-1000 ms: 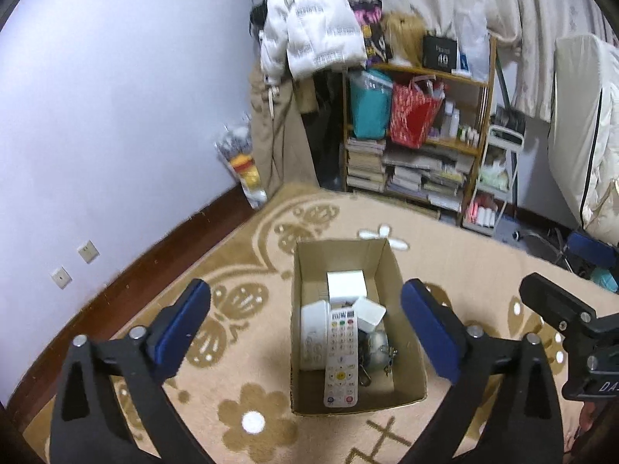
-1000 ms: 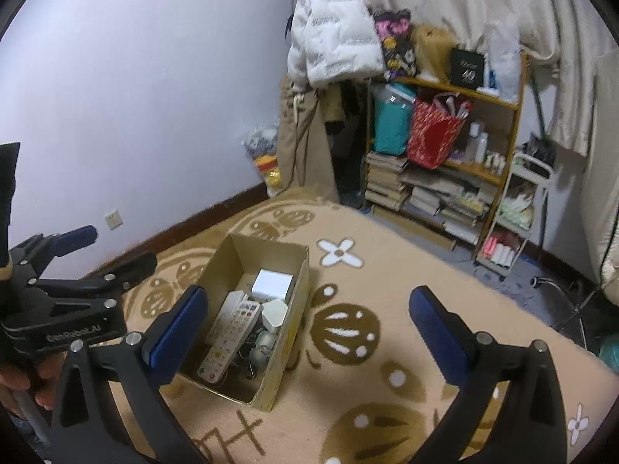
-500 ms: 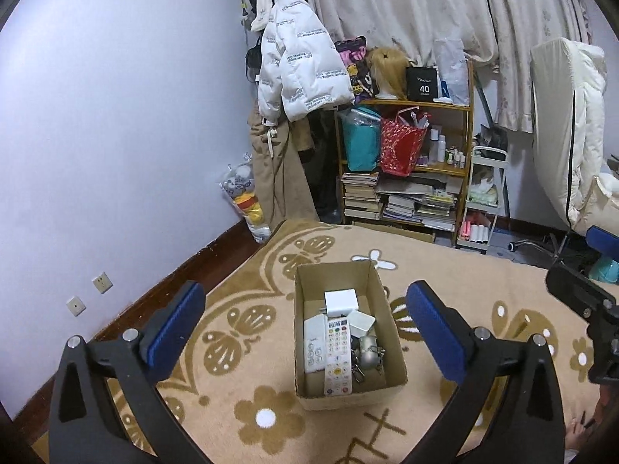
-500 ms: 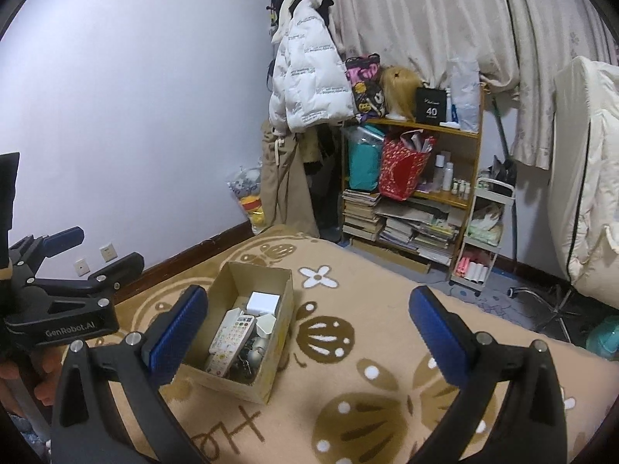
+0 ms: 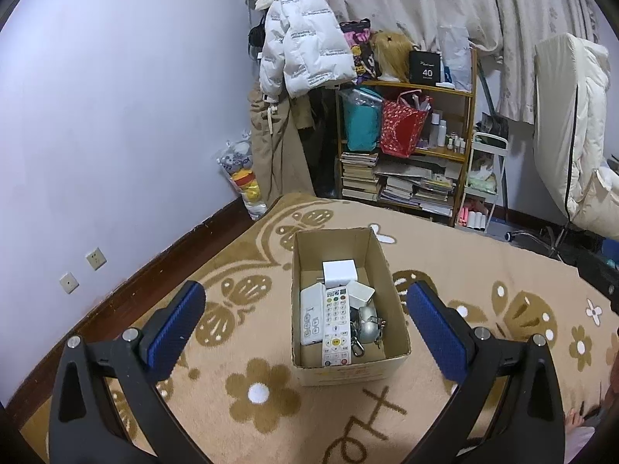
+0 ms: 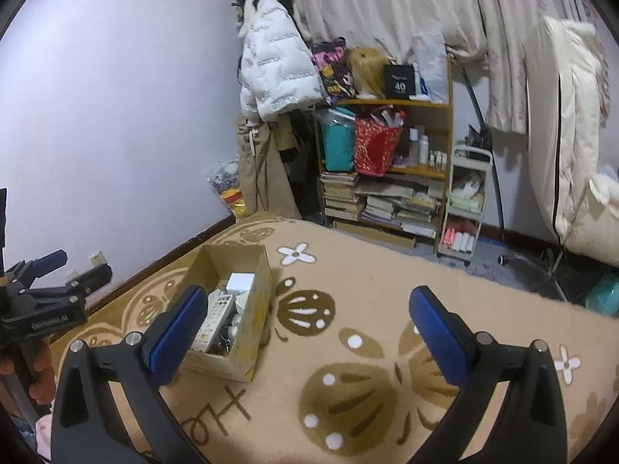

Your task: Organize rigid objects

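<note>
The cardboard box (image 5: 350, 371) sat on the rug (image 5: 445, 255), holding two remotes (image 5: 337, 324) (side by side) and a white cube (image 5: 339, 273). Above it, the left gripper (image 5: 305, 324) hung with fingers spread wide and empty; the right gripper (image 6: 305, 323), beside the box, likewise.

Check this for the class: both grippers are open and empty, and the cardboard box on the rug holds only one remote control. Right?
Not quite. The left wrist view shows two remotes lying side by side in the cardboard box: a long remote and a shorter white remote. Both grippers, left and right, are open and empty.
</note>
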Demonstrator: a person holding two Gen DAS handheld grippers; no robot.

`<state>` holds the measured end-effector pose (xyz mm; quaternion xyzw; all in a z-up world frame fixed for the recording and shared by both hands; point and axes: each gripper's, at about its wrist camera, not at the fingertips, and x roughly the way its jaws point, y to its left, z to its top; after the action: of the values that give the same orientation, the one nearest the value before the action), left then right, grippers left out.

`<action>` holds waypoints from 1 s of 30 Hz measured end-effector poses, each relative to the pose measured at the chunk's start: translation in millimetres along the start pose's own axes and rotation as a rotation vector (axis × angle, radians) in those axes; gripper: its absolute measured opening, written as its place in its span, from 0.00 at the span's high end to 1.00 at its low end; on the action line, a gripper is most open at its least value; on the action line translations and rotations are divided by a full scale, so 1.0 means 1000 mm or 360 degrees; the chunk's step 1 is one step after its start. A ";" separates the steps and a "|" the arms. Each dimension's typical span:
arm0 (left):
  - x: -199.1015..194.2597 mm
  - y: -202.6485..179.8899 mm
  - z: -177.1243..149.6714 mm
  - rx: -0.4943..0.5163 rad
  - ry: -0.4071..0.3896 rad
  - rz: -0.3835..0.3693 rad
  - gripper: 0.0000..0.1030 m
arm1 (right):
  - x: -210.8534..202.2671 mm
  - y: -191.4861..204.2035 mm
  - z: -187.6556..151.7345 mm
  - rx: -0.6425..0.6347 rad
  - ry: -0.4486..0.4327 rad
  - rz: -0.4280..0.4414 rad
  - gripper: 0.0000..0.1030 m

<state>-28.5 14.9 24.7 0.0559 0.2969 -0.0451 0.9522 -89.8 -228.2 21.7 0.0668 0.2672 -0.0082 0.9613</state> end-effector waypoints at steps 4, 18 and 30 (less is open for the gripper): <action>0.007 0.001 -0.006 -0.0009 0.0048 -0.0037 0.00 | 0.004 -0.012 -0.006 0.0061 0.0042 0.0041 0.00; 0.007 0.002 -0.009 -0.0010 0.0039 -0.0021 0.00 | 0.011 -0.013 -0.010 0.0069 0.0100 0.0049 0.00; 0.005 0.005 -0.007 -0.0010 0.0036 0.0025 0.00 | 0.011 -0.011 -0.012 0.0071 0.0087 0.0051 0.00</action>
<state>-27.8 20.3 16.0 0.0557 0.3072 -0.0361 0.9493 -87.1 -237.2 4.9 0.0928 0.2919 0.0029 0.9519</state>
